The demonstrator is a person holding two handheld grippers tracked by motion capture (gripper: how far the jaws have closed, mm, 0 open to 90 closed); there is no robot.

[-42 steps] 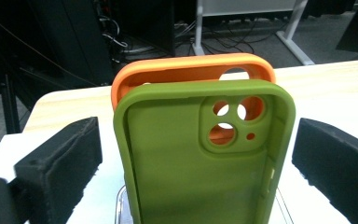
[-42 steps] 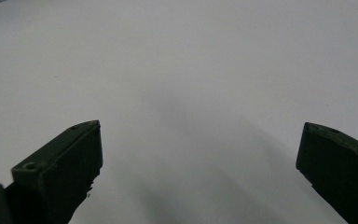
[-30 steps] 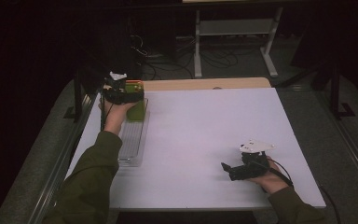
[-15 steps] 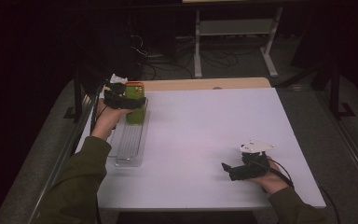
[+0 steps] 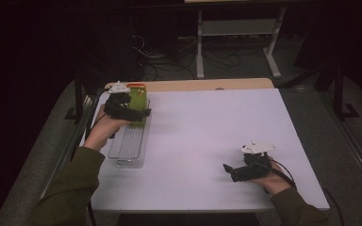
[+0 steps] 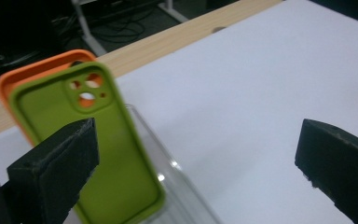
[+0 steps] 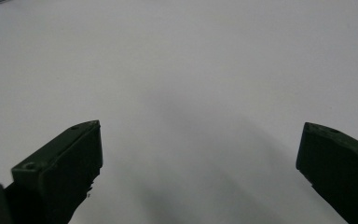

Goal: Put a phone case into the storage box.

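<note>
1. Black jaws of the left gripper (image 6: 196, 172) stand wide apart, released, with nothing between them; in the high view this gripper (image 5: 139, 113) hovers at the far left part of the tabletop (image 5: 207, 136).
2. Just past its left jaw, in the left gripper view, a green phone case (image 6: 98, 158) stands upright and tilted; the jaw overlaps its lower left edge, and I cannot tell whether they touch.
3. Right behind the green one stands an orange phone case (image 6: 32, 72), its rim peeking out at the top and left.
4. Both cases stand at the far end of a clear plastic rack (image 5: 127, 146), a long ribbed tray that runs along the tabletop's left edge toward the person; its glassy wall (image 6: 168, 172) shows just right of the green case.
5. From above, the left gripper lies across the green phone case (image 5: 139, 101), at the rack's far end.
6. Well apart, near the front right of the white tabletop, the right gripper (image 5: 228, 169) rests low in the person's hand, pointing left.
7. Its jaws are likewise spread open and empty, with bare white tabletop (image 7: 191, 93) ahead of them.
</note>
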